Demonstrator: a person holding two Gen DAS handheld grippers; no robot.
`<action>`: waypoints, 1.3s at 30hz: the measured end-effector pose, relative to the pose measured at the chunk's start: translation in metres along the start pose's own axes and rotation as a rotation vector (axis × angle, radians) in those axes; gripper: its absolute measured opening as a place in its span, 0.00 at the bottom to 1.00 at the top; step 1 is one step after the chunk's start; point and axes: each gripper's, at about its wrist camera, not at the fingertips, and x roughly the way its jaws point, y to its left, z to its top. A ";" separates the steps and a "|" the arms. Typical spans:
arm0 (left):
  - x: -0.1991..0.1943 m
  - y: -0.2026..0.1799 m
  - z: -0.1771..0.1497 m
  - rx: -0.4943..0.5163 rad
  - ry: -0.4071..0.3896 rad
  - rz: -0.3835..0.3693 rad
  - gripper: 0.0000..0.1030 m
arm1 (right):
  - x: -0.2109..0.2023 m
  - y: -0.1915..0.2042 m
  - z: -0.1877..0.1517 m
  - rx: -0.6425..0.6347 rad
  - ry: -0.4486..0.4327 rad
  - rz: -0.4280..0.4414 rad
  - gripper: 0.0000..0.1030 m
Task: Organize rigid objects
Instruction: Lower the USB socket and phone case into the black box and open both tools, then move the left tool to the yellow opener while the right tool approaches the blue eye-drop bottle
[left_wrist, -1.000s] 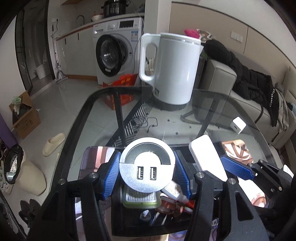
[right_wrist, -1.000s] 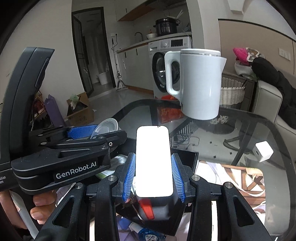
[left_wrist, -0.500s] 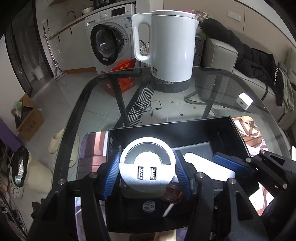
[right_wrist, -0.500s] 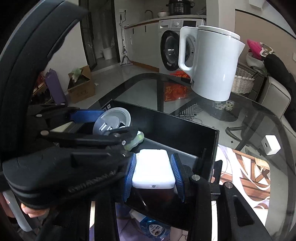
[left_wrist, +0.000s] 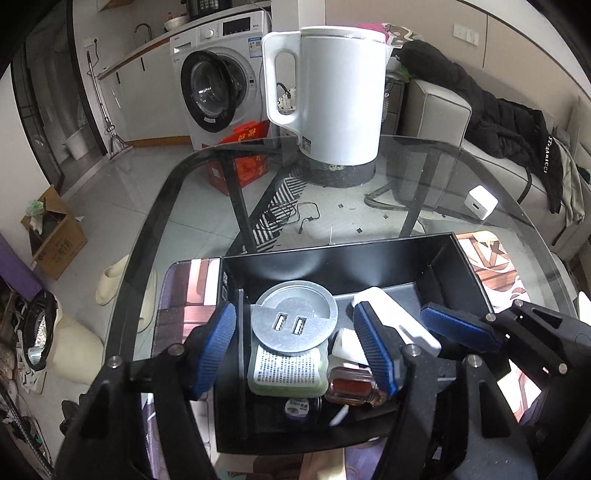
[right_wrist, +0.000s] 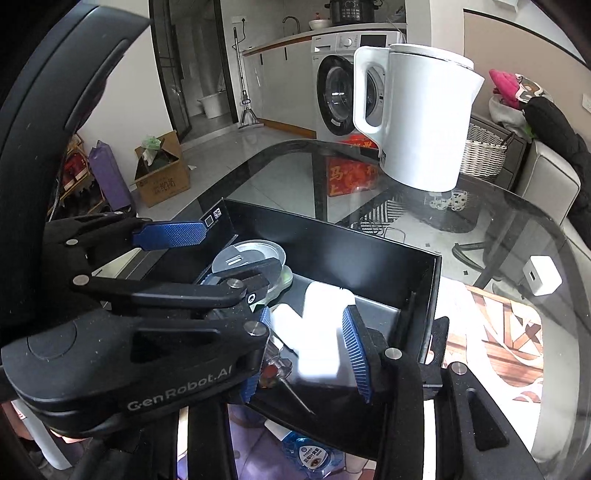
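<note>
**Two grippers open over the black box**

Both of my grippers now stand with their jaws spread, where half a second ago each was clamped on its item. My left gripper (left_wrist: 295, 350) has let go of the round silver USB hub (left_wrist: 294, 320); the hub lies in the black box (left_wrist: 332, 266) on top of a pale green labelled pack (left_wrist: 286, 373), with a clear gap to each blue pad. My right gripper (right_wrist: 306, 350) has released the white power bank (right_wrist: 321, 328), which rests tilted inside the box between the pads, touching neither as far as I can tell.

From the left wrist view the power bank (left_wrist: 402, 325) sits at about 3 o'clock from the hub, partly covered by my left gripper's right finger. A small amber bottle (left_wrist: 351, 387) lies at 5 o'clock from the hub, half hidden behind that same finger. The items below the pack are too dark to make out.

The white kettle (left_wrist: 332, 96) stands at 12 o'clock on the glass table (left_wrist: 177, 206), and a white charger cube (left_wrist: 480, 202) sits at 2 o'clock, well apart from the box.
</note>
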 end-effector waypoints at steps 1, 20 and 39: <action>-0.002 0.000 0.000 -0.001 -0.005 -0.004 0.66 | -0.001 0.000 0.000 0.004 0.000 0.006 0.41; -0.071 0.004 -0.033 -0.017 -0.039 -0.087 0.73 | -0.054 -0.010 -0.023 0.011 -0.074 -0.006 0.44; -0.071 -0.021 -0.085 0.028 0.104 -0.118 0.75 | -0.080 -0.031 -0.063 0.070 0.005 0.012 0.44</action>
